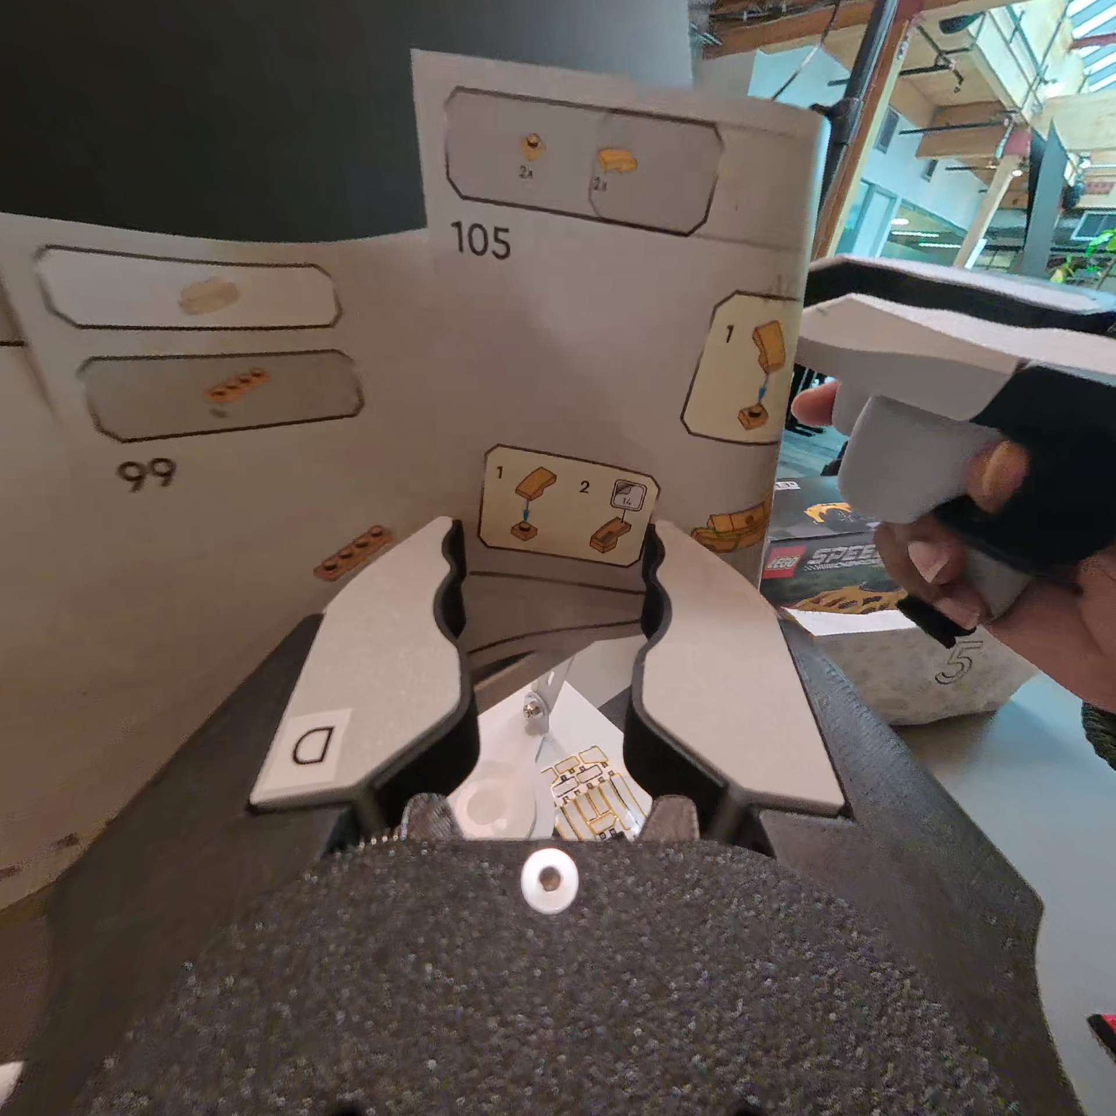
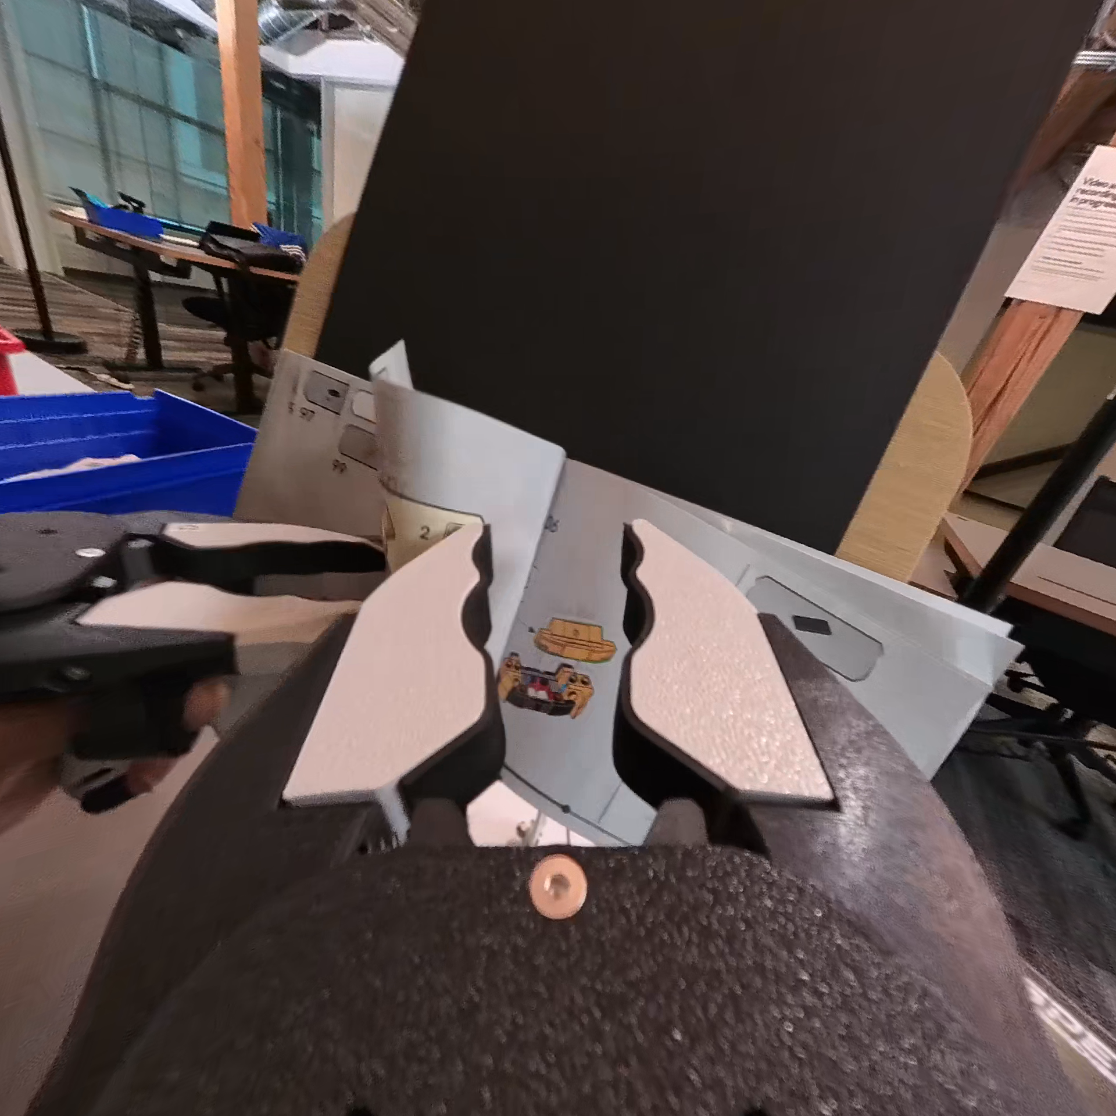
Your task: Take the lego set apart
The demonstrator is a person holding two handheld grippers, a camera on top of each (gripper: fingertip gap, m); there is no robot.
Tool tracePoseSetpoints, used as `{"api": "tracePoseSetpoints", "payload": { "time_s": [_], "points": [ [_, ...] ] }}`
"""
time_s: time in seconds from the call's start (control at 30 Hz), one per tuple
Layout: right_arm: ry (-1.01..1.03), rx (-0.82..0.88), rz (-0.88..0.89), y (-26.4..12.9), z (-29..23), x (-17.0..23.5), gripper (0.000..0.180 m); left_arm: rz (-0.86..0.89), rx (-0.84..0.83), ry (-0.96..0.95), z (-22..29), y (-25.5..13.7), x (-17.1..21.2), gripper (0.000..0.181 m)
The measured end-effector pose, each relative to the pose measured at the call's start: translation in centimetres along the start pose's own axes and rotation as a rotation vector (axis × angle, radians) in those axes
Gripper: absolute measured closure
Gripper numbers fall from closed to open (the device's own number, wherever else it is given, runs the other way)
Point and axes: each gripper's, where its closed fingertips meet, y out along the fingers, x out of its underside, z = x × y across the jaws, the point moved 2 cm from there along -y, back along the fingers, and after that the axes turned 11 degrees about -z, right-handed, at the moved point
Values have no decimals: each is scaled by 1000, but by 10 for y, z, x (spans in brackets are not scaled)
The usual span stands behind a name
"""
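An open instruction booklet (image 1: 543,338) stands upright in front of both grippers, its pages printed with pictures of yellow bricks. It also shows in the right wrist view (image 2: 543,604), open at a picture of a yellow car. No built model or loose brick shows in either view. My left gripper (image 1: 552,543) is open and empty, close to the booklet's lower page. My right gripper (image 2: 555,543) is open and empty, pointing at the booklet's fold. The right gripper (image 1: 809,314) shows at the right of the left wrist view, held by a hand (image 1: 990,580). The left gripper (image 2: 302,595) shows at the left of the right wrist view.
A dark set box (image 1: 821,555) and a white numbered bag (image 1: 906,676) lie right of the booklet. A sticker sheet (image 1: 592,797) lies under my left gripper. A blue bin (image 2: 121,447) stands at the left. A black board (image 2: 664,241) rises behind the booklet.
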Motion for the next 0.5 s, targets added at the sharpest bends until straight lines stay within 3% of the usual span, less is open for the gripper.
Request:
{"api": "tracePoseSetpoints", "payload": {
  "time_s": [0.23,0.5],
  "points": [
    [15,20,-43,5,-9,-6,103,-26,41,39,20,11,4,125],
    [19,-4,25,-15,-21,-16,99,-34,68,46,28,15,5,126]
  ]
}}
